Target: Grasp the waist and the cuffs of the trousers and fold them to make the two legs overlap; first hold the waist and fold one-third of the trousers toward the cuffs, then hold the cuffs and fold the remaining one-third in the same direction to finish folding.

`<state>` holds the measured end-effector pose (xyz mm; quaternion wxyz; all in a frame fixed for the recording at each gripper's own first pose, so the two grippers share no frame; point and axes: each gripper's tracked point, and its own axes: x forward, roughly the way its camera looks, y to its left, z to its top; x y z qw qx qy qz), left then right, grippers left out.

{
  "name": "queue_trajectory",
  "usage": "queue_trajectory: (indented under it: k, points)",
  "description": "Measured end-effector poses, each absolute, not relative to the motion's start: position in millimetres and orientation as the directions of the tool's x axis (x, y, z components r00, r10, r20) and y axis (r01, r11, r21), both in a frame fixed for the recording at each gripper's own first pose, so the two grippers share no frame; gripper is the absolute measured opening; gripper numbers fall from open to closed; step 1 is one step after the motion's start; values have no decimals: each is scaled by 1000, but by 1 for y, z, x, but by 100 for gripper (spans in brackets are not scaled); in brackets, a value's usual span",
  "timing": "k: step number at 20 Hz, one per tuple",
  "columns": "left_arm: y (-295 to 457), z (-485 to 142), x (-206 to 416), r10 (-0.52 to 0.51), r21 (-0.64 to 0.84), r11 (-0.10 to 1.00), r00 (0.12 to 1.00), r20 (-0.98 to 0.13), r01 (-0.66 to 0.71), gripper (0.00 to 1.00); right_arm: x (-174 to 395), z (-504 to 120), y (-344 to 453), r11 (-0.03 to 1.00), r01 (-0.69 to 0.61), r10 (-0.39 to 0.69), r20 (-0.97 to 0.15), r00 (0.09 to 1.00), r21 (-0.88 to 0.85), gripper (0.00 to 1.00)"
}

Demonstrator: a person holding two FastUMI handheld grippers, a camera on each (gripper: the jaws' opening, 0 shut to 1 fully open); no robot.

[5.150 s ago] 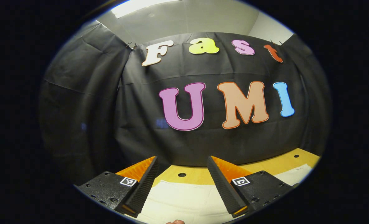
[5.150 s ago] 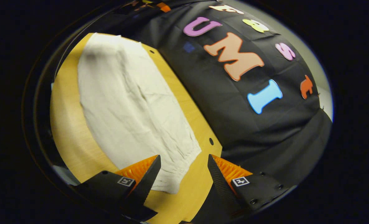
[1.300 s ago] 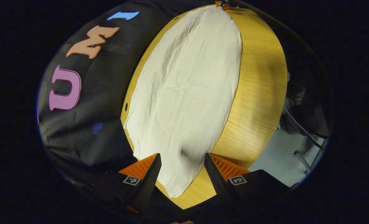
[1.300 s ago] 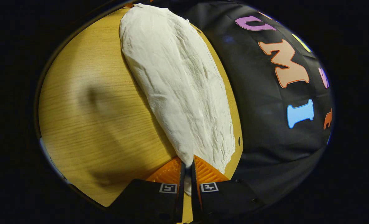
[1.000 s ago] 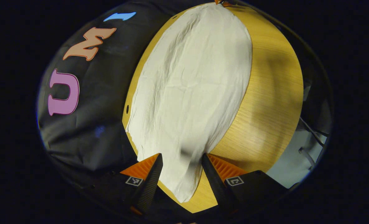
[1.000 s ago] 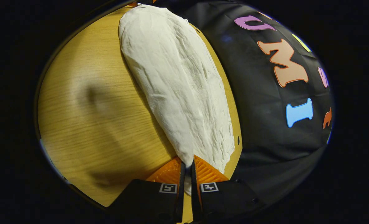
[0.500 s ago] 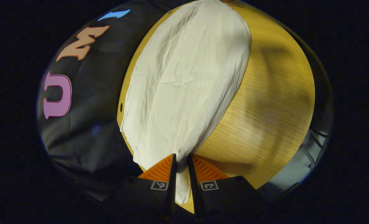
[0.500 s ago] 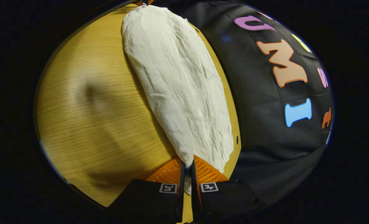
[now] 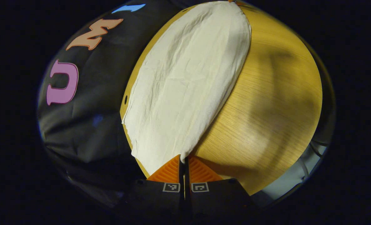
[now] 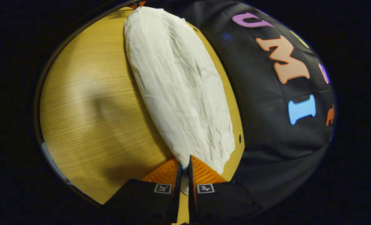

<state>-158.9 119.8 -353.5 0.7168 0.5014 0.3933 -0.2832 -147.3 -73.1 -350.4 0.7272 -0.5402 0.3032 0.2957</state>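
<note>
— Listing item one: what has changed at the left gripper?

— Its fingers, wide apart a second ago with the cloth's end lying between them, now stand pressed together on the near edge of the trousers, at 6 o'clock in the left gripper view.

— Item two: the right gripper?

— Unchanged: fingers closed to a narrow slit, pinching the other end of the trousers at 6 o'clock in the right gripper view.

— Item three: location of the garment?

— Pale cloth, lying flat and lengthwise on the wooden table, running from 6 toward 12 o'clock in both views, near the table's edge by the black wall cloth.

— Meaning for the task?

— Both ends appear held, so the lengthwise fold laying one leg on the other looks ready to begin. Which end is waist cannot be told.
</note>
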Motion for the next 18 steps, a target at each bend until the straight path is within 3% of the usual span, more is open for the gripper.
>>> queue_trajectory:
  k: [8,18]
  points:
    - [116,-313,-118,-5,549,426,609,-793,719,0,-101,-307,-70,278,-682,116,-682,722,-676,14]
    - [112,-260,-44,73,642,491,707,-704,589,0,-17,-260,-60,333,-594,188,-566,803,-732,14]
